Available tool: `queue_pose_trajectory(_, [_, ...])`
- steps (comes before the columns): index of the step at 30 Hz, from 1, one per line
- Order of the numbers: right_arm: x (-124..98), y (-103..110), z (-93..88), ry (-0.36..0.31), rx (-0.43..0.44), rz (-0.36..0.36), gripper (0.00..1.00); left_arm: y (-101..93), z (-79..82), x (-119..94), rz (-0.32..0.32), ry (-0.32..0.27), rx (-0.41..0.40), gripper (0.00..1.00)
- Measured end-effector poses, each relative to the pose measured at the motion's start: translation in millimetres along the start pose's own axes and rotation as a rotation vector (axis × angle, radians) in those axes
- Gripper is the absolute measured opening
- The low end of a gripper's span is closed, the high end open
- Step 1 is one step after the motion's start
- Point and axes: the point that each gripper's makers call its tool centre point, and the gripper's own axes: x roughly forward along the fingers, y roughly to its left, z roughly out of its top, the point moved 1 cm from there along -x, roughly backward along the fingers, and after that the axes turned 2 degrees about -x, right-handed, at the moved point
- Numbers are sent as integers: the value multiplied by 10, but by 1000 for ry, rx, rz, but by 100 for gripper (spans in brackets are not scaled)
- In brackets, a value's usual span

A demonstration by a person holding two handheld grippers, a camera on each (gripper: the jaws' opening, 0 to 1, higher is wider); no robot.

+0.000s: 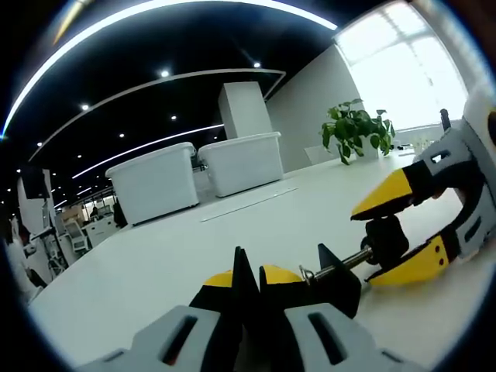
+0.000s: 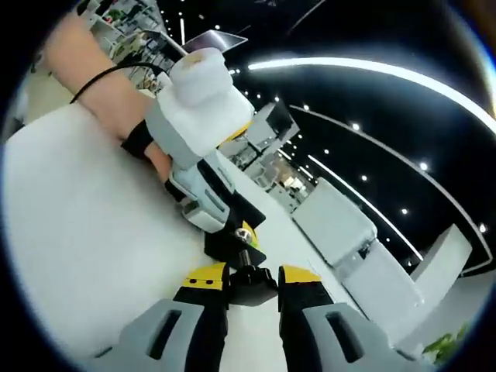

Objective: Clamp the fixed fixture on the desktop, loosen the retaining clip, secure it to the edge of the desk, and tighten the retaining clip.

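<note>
A black clamp fixture (image 1: 333,280) lies low over the white desk (image 1: 147,263). Its silver screw rod (image 1: 341,263) runs right to a black knob (image 1: 385,232). My left gripper (image 1: 249,279) is shut on the fixture's black body. My right gripper (image 1: 376,242) comes in from the right, its yellow fingers (image 1: 391,192) closed above and below the knob. In the right gripper view the knob (image 2: 252,288) sits pinched between my right gripper's (image 2: 252,277) yellow-tipped jaws. The fixture (image 2: 232,242) lies just beyond it, and behind that is the left gripper (image 2: 221,221), held by a hand (image 2: 93,85).
Two white lidded bins (image 1: 159,182) (image 1: 244,161) stand at the far side of the desk, and a green plant (image 1: 355,128) stands by the bright window at the right. Office furniture sits beyond the desk's left edge. A bin (image 2: 337,221) also stands on the desk (image 2: 85,232).
</note>
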Motion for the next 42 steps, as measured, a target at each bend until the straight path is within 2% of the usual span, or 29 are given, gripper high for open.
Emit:
queue_pose_trajectory(3, [-6, 3, -4, 0, 18, -3, 25, 1, 0, 0, 0, 0, 0, 9])
queue_pose_trajectory(5, [-13, 5, -12, -4, 68, 5, 26, 2, 0, 2, 0, 0, 0, 9])
queue_pose_trajectory(6, [-16, 17, -32, -1, 136, 25, 28, 2, 0, 3, 1, -1, 1, 9])
queue_pose_trajectory(8, [-15, -43, -106, 3, 356, 26, 36, 3, 0, 5, 2, -2, 5, 9])
queue_pose_trajectory(9, [-27, -69, -156, -3, 506, 39, 37, 4, 1, 7, 2, -2, 6, 9])
queue_pose_trajectory(10, [-31, -70, -160, -6, 549, 45, 37, 4, 0, 8, 1, -3, 6, 9])
queue_pose_trajectory(11, [-54, -116, -168, -30, 709, 62, 37, 4, 1, 8, 1, -3, 6, 9])
queue_pose_trajectory(14, [-103, -254, -110, -103, 859, 44, 35, 4, 2, 9, 1, -3, 7, 9])
queue_pose_trajectory(16, [-119, -329, -134, -131, 997, 42, 32, 4, 1, 10, 1, -3, 7, 9])
queue_pose_trajectory(17, [-128, -364, -177, -139, 1058, 38, 30, 4, 1, 10, 1, -3, 7, 9])
queue_pose_trajectory(18, [-130, -381, -214, -143, 1164, 42, 28, 4, 2, 10, 0, -4, 9, 9])
queue_pose_trajectory(20, [-128, -408, -298, -129, 1251, 47, 25, 4, 1, 10, 0, -4, 9, 9])
queue_pose_trajectory(22, [-110, -441, -301, -148, 1297, 56, 25, 3, 1, 10, 0, -4, 9, 9])
queue_pose_trajectory(24, [-82, -405, -294, -128, 1297, 78, 25, 3, 1, 10, 0, -3, 9, 9])
queue_pose_trajectory(25, [-70, -348, -285, -105, 1280, 101, 25, 4, 1, 10, 0, -3, 9, 9])
queue_pose_trajectory(28, [-63, -101, -163, -67, 1156, 174, 25, 3, 1, 8, 0, -3, 8, 9])
queue_pose_trajectory(29, [-48, -64, -152, -56, 1126, 178, 26, 3, 1, 8, 0, -3, 9, 9])
queue_pose_trajectory(30, [-34, -61, -141, -59, 1104, 169, 27, 4, 2, 9, 0, -4, 9, 9])
queue_pose_trajectory(32, [-25, -54, -148, -53, 1116, 167, 26, 5, 2, 10, 0, -4, 9, 9])
queue_pose_trajectory(37, [-1, -101, -195, -66, 1174, 185, 23, 4, 1, 12, 1, -3, 9, 9])
queue_pose_trajectory(38, [47, -173, -243, -64, 1178, 187, 23, 4, 0, 11, 1, -3, 9, 9])
queue_pose_trajectory(42, [43, -158, -210, -62, 1111, 171, 23, 12, -2, 13, 6, -2, 9, 9])
